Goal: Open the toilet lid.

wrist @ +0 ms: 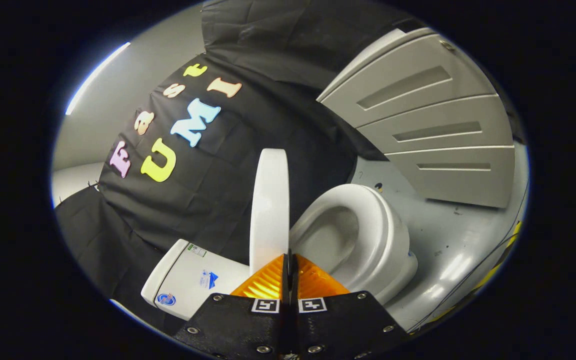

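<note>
One toilet (363,240) is sitting in the booth, and everything else is hanging off it. Beside its bowl a big grey panelled cabinet (433,130) is standing on the pale floor (448,240), just the one, with three recessed panels. Behind the toilet the black cloth wall (278,100) is draping down. One tank (188,280) is sitting at the toilet's back end, with stickers on it.

The toilet lid (269,210) is already standing up on edge off the bowl, near upright, between tank and seat, so you're looking at it almost edge-on. One lid, one seat ring. I'm guessing it's hard, glossy plastic: light, stiff, slippery, swinging on its hinge. You're best pinching the thin rim at the free end, far from the hinge, and easing it back gently.

Your gripper (290,272) is sitting right at the lid's near edge, and its two fingers are pressed together, seemingly with nothing between them.
</note>
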